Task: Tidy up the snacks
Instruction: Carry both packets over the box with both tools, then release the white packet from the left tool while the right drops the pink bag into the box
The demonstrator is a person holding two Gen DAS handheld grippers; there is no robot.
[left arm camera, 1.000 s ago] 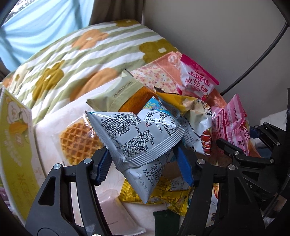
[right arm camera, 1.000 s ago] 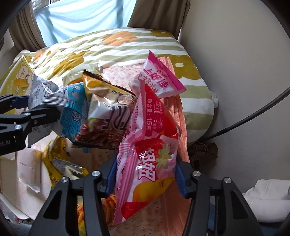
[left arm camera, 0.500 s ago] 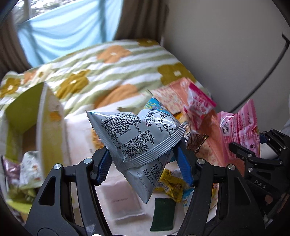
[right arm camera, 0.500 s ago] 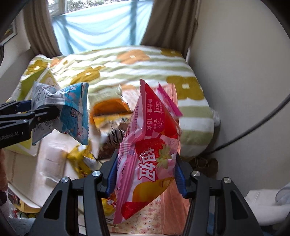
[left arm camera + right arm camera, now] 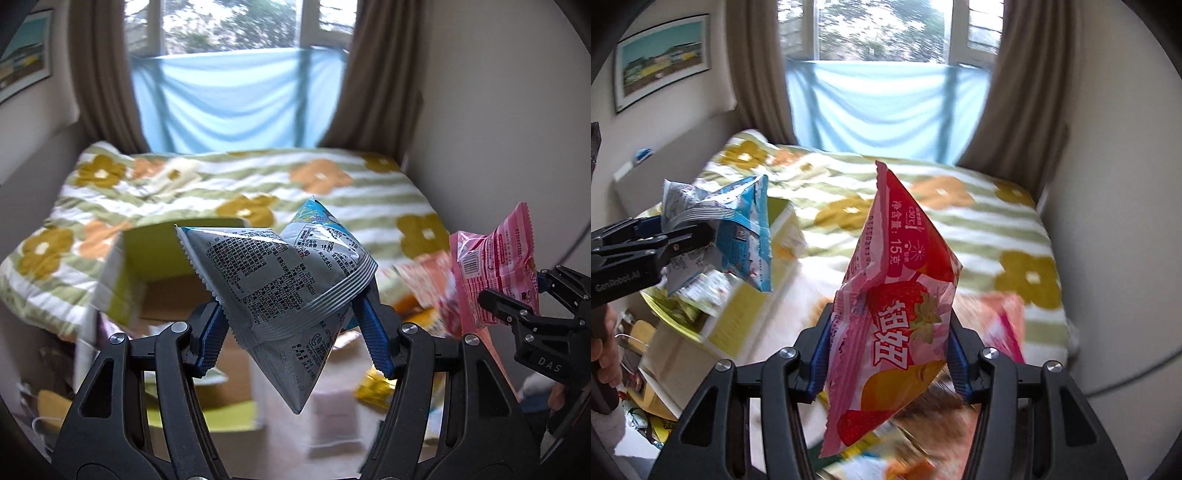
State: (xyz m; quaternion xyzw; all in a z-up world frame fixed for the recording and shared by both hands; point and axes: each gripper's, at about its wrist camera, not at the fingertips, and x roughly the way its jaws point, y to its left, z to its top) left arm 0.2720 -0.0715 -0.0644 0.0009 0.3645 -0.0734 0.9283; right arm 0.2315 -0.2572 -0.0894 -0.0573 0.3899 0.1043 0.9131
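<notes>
- The left gripper (image 5: 293, 334) is clamping a silver-and-blue snack packet (image 5: 280, 288), both blue pads (image 5: 207, 338) pressing into its crumpled sides. The packet's printed back is facing the left wrist camera and its lower corner is hanging below the fingers.
- The right gripper (image 5: 888, 360) is clamping a pink strawberry snack packet (image 5: 894, 317), the packet standing upright between the blue pads with its red top corner pointing up.
- In the left wrist view, the right gripper (image 5: 517, 306) is showing to the right of the silver-and-blue packet, carrying the pink packet (image 5: 495, 273) level with it; the two packets are sitting apart.
- In the right wrist view, the left gripper (image 5: 676, 236) is reaching in from the left edge with its packet (image 5: 738, 236) hanging over a yellow-green carton (image 5: 746, 314).
- That carton (image 5: 129, 280) is standing open just below and to the left of the silver-and-blue packet, its brown inside showing.
- More loose snack packets (image 5: 373, 387) are lying blurred below and right of the held packet; their kinds cannot be told.
- A bed with a striped floral blanket (image 5: 258, 184) is lying beyond the carton.
- A pale blue cloth (image 5: 236, 99) is hanging across the window behind the bed, brown curtains (image 5: 376, 81) flanking it.
- A framed picture (image 5: 661, 59) is hanging on the wall left of the window.
</notes>
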